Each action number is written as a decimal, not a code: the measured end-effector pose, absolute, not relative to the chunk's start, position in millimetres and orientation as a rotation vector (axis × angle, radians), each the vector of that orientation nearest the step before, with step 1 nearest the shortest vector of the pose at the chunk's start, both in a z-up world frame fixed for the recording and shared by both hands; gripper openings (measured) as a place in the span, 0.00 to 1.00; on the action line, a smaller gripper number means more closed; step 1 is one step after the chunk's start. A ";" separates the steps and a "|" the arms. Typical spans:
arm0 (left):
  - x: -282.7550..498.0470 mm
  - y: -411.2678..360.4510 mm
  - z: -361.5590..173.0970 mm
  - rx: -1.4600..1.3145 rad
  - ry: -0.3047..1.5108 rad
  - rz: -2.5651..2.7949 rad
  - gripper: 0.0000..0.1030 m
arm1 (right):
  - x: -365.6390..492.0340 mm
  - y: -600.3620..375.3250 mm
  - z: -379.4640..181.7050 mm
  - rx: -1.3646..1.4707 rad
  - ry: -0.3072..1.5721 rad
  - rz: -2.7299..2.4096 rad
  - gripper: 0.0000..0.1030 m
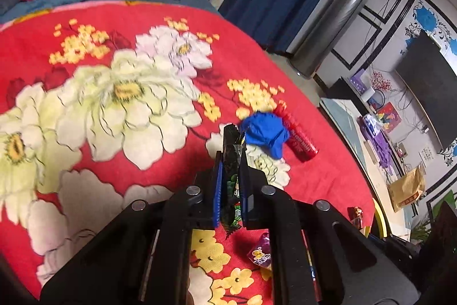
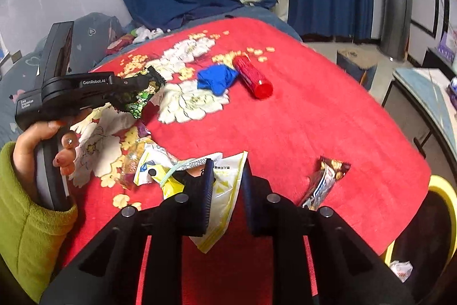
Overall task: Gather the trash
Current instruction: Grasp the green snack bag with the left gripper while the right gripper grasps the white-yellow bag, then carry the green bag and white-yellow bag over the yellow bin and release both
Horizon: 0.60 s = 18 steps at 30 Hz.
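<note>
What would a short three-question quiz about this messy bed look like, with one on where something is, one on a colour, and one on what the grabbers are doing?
1. Where is the crumpled blue cloth?
A. Against the red tube
B. On the floor
C. Between two fingers

2. What colour is the sleeve on the person's arm?
A. White
B. Green
C. Black

3. What is the right gripper doing?
A. Hanging open and empty
B. Pinching a yellow-and-white wrapper
C. Squeezing the red tube

Answers: 1 A, the cloth touches the tube on the red floral blanket; 2 B, the cuff is plainly green; 3 B, the wrapper is clamped between its fingers, as the left gripper clamps a dark green wrapper.
</note>
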<state>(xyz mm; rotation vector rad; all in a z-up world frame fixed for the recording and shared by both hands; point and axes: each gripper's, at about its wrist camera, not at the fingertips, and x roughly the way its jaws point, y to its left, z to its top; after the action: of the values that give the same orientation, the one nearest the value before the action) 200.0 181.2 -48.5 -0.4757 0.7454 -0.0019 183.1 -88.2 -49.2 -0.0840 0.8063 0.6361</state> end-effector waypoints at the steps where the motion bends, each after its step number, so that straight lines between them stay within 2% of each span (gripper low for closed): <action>1: 197.8 181.5 -43.6 -0.467 0.734 0.003 0.05 | 181.0 -88.3 -45.5 -0.087 0.793 0.634 0.18; 18: 176.4 141.1 18.3 -0.373 0.609 -0.095 0.05 | 180.2 -134.8 8.5 0.060 0.650 0.542 0.17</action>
<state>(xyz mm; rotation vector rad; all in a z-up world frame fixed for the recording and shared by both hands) 176.4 141.1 18.3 -0.3732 0.6093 -0.0951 180.2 -134.8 8.5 0.0604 0.6498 0.5420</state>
